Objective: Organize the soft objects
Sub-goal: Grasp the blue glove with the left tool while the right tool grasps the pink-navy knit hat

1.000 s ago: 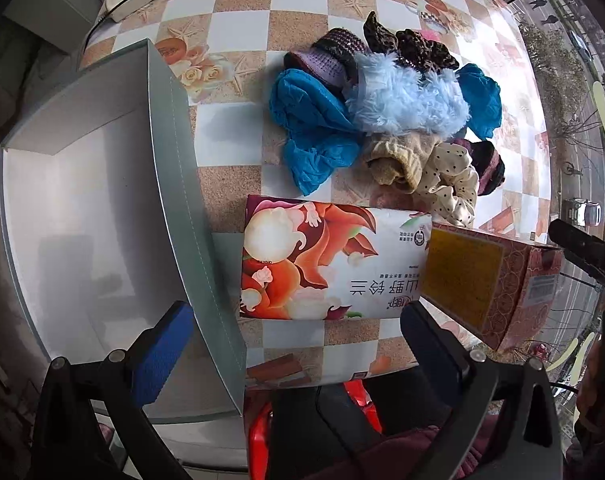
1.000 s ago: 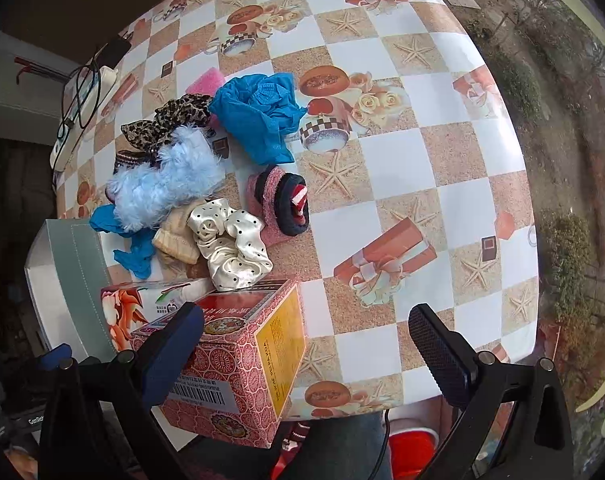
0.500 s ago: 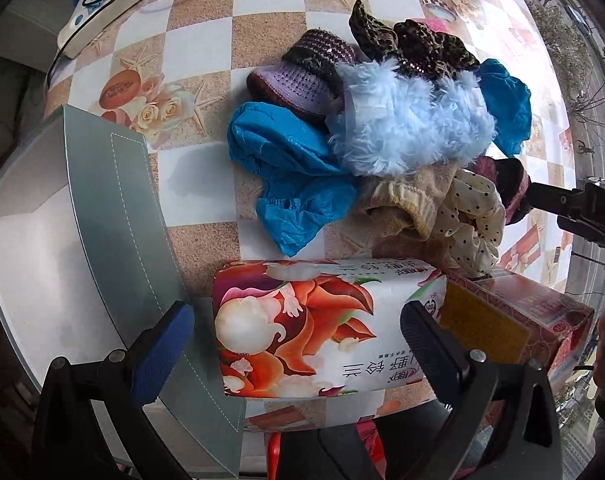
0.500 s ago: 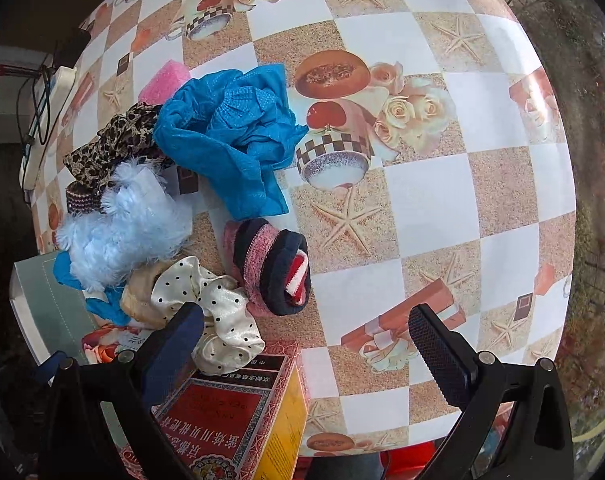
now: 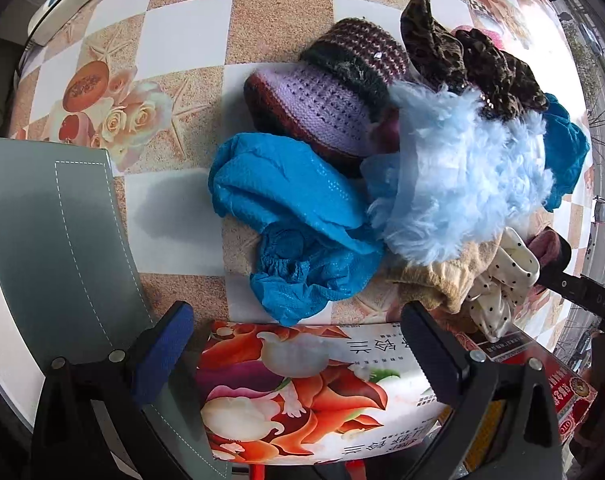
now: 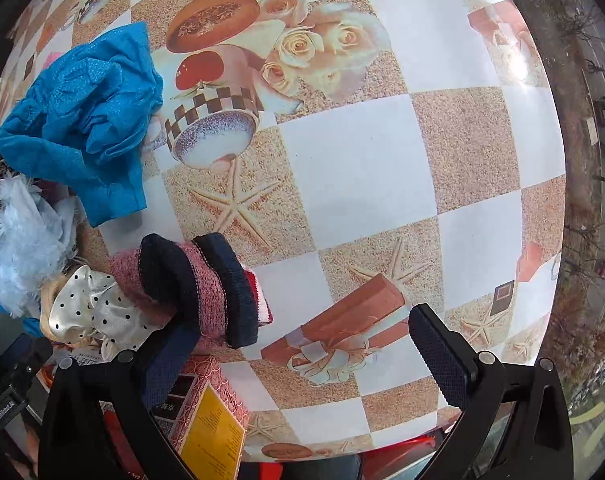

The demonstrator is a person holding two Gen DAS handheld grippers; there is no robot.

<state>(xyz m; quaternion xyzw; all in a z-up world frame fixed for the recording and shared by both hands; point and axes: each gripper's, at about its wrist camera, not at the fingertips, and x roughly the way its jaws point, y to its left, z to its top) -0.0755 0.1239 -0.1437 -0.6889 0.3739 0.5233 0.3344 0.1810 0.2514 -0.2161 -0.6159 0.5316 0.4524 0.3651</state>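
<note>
Checkered oilcloth printed with starfish, roses and gift boxes covers the table (image 6: 382,160), which carries a loose heap of soft objects. Left wrist view: the heap holds a blue cloth (image 5: 298,216), a knitted purple hat (image 5: 322,108), a fluffy pale-blue piece (image 5: 458,176), a leopard-print scrunchie (image 5: 474,56), a beige knit item (image 5: 442,280) and a polka-dot scrunchie (image 5: 506,280). They lie piled and overlapping, apparently unsorted. A grey bin (image 5: 62,240) stands at the left edge of the table, probably the intended receptacle; its interior is cut off in this view. A flower-printed tissue pack (image 5: 302,392) lies just in front of the heap, between the spread fingers of the left gripper (image 5: 298,354), which holds nothing. Its position above the pack suggests an approach toward the blue cloth or the pack itself; which one cannot be told.

Right wrist view: the right gripper (image 6: 302,356) is likewise released and empty. Its left finger lies close beside a pink-and-navy knitted band (image 6: 206,284), likely the next target, though contact is not clear. A second blue cloth (image 6: 82,120) lies farther off at upper left. A red patterned box (image 6: 206,408) sits below, partly hidden by the finger. What lies beneath the fluffy piece is concealed, and a pink item at the far edge of the heap is too small to identify.
</note>
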